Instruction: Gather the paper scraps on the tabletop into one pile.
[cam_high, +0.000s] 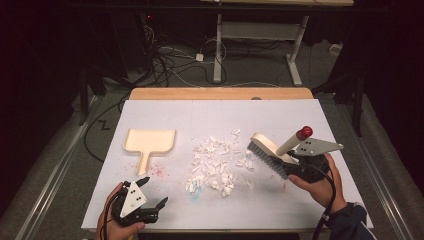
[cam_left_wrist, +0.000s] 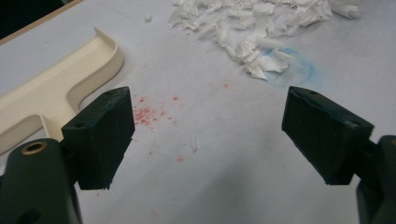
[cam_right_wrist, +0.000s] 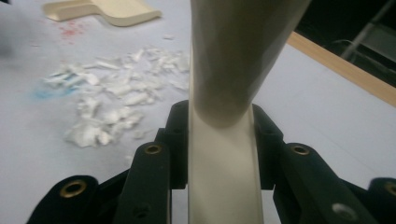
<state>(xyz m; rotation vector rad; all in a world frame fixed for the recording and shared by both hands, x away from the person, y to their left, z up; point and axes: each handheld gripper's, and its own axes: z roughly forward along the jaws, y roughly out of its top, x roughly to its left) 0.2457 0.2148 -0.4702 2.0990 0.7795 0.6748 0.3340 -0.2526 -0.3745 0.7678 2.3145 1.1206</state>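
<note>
White table (cam_high: 300, 200), cabled floor (cam_high: 190, 65) behind; right gripper (cam_high: 295, 162) clamps brush (cam_high: 272, 150); left gripper (cam_high: 150, 192) agape.

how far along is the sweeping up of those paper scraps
Early. Done: the right gripper is shut on the brush, beside the scraps. In hand: the left gripper, open, sits near the dustpan. Left: hold the dustpan and sweep; it shows no scraps.

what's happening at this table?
Sweep-up job. The right gripper is shut on a cream brush, bristles at the right edge of a pile of white paper scraps. The left gripper hangs open near the dustpan, which lies untouched left of the pile.
</note>
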